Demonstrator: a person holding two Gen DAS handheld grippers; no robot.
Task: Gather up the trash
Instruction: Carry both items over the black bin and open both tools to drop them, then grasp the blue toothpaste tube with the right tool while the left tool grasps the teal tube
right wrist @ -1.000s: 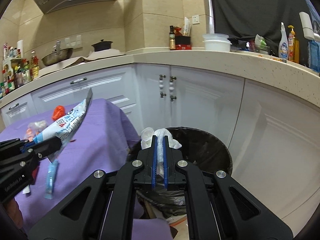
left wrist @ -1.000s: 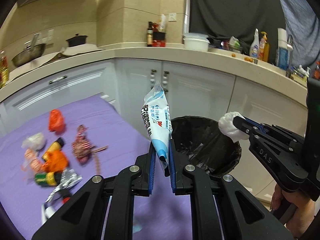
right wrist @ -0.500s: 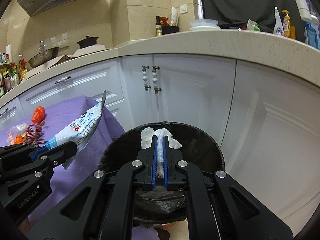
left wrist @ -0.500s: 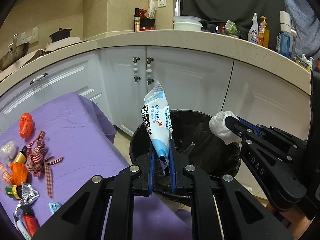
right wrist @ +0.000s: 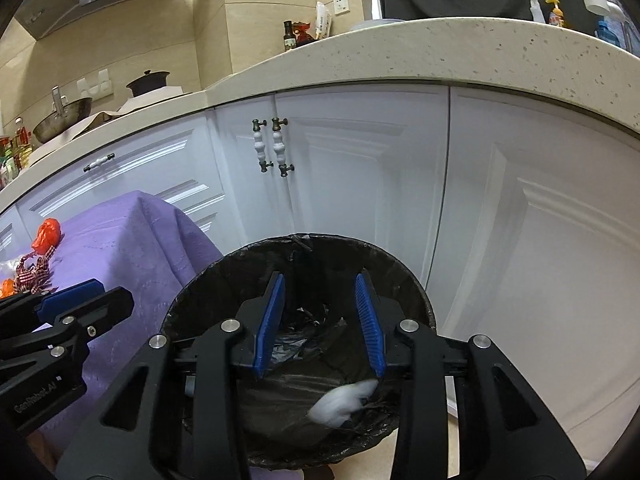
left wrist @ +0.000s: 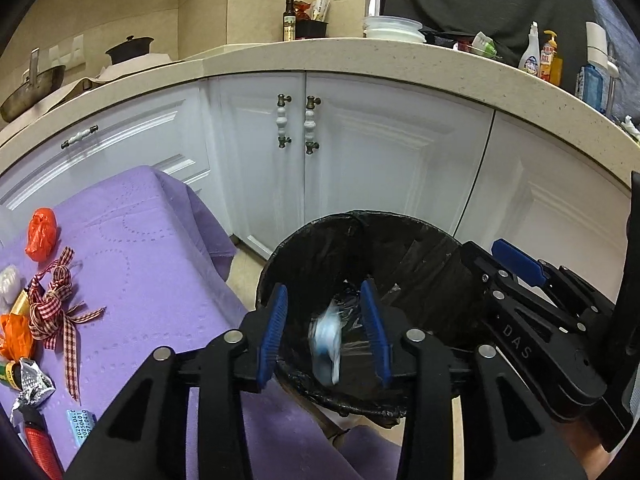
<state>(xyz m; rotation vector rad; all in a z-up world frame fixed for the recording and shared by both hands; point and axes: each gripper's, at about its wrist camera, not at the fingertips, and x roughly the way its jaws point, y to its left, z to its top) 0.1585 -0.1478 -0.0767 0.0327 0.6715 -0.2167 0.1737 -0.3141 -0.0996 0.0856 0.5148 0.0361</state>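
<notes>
Both grippers hang over the black-lined trash bin (left wrist: 308,240) (right wrist: 208,280) beside the purple table. My left gripper (left wrist: 325,322) has its jaws opening; the blue-and-white wrapper (left wrist: 326,342) is a blur below them, free of the pads, dropping into the bin. My right gripper (right wrist: 318,312) has its jaws opening too; the white crumpled tissue (right wrist: 344,398) falls blurred inside the bin, clear of its fingers. The right gripper (left wrist: 516,264) shows at the right of the left wrist view, the left gripper (right wrist: 80,300) at the left of the right wrist view.
On the purple cloth (left wrist: 152,264) lie an orange bag (left wrist: 40,232), a red checked ribbon (left wrist: 56,308), foil (left wrist: 30,384) and other scraps at the left. White cabinet doors (left wrist: 360,160) and a stone counter (left wrist: 400,60) curve behind the bin.
Both grippers moved forward and down over the bin, then their jaws parted. The wrapper left the left pads and the tissue left the right pads; both are falling into the bin.
</notes>
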